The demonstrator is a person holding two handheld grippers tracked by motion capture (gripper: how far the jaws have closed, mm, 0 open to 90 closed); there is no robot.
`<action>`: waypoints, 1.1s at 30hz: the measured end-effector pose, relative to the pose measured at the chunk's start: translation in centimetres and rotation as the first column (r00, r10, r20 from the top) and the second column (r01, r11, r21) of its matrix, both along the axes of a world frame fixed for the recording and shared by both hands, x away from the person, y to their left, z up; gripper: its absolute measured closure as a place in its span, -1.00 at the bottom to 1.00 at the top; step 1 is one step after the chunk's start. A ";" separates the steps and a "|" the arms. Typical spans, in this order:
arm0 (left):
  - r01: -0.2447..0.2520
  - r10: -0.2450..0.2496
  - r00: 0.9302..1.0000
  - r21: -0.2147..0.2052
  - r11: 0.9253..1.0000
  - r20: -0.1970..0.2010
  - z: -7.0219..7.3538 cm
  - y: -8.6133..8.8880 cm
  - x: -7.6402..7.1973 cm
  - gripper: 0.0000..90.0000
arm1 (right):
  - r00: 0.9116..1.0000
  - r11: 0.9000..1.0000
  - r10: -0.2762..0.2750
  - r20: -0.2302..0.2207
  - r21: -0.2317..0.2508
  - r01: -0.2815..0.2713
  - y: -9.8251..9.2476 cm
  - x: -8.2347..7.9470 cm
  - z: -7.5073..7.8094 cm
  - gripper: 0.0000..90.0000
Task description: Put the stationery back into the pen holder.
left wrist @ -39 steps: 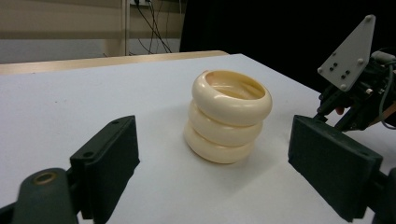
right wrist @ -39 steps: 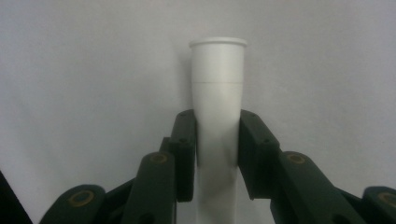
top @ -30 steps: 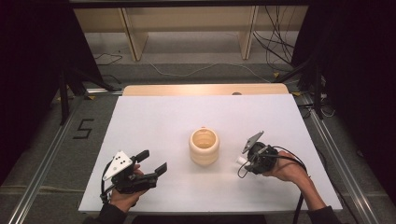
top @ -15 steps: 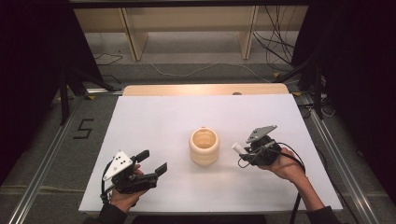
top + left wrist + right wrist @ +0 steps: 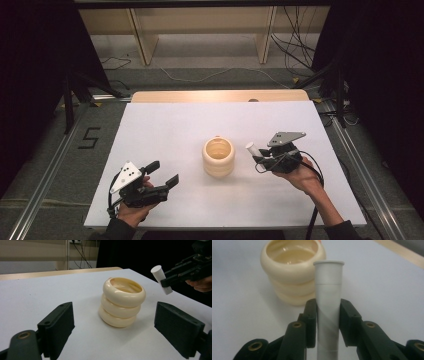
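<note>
Nearest the person, the left gripper (image 5: 162,174) rests low on the white table (image 5: 165,135) with its jaws wide apart and nothing between them. A bit farther in, the right gripper (image 5: 256,158) squeezes a small white tube (image 5: 329,302) around its middle, tipped up above the table. The tube looks light, stiff and smooth, so it could slip; the middle seems a good place to hold. Just past it stands the cream cup (image 5: 218,156) with fat round rings, mouth up, near the tube but not touching.
</note>
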State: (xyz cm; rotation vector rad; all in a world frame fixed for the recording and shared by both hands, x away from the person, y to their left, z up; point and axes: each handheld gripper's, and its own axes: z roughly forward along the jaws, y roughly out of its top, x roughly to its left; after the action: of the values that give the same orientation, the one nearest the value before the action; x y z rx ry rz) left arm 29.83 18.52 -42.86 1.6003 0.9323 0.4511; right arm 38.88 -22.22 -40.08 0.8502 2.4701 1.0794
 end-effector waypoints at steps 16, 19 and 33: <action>-0.002 0.002 1.000 -0.002 1.000 -0.001 0.0 0.0 0.0 -0.65 | 0.997 0.979 -0.011 0.078 0.204 -0.005 1.8 0.6 1.2 0.55; -0.002 0.002 1.000 -0.003 1.000 -0.001 0.0 0.0 0.0 -0.65 | 0.996 0.974 -0.007 0.094 0.225 -0.015 2.4 0.7 1.5 0.55; -0.002 0.002 1.000 -0.004 1.000 0.000 0.0 0.1 0.0 -0.65 | 0.988 0.952 0.011 0.154 0.301 -0.058 5.8 1.6 2.1 0.55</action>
State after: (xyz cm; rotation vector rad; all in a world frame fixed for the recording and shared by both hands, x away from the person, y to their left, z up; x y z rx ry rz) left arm 29.82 18.58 -42.85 1.5964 0.9339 0.4505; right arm 40.51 -16.43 -37.99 0.7777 2.2349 1.5078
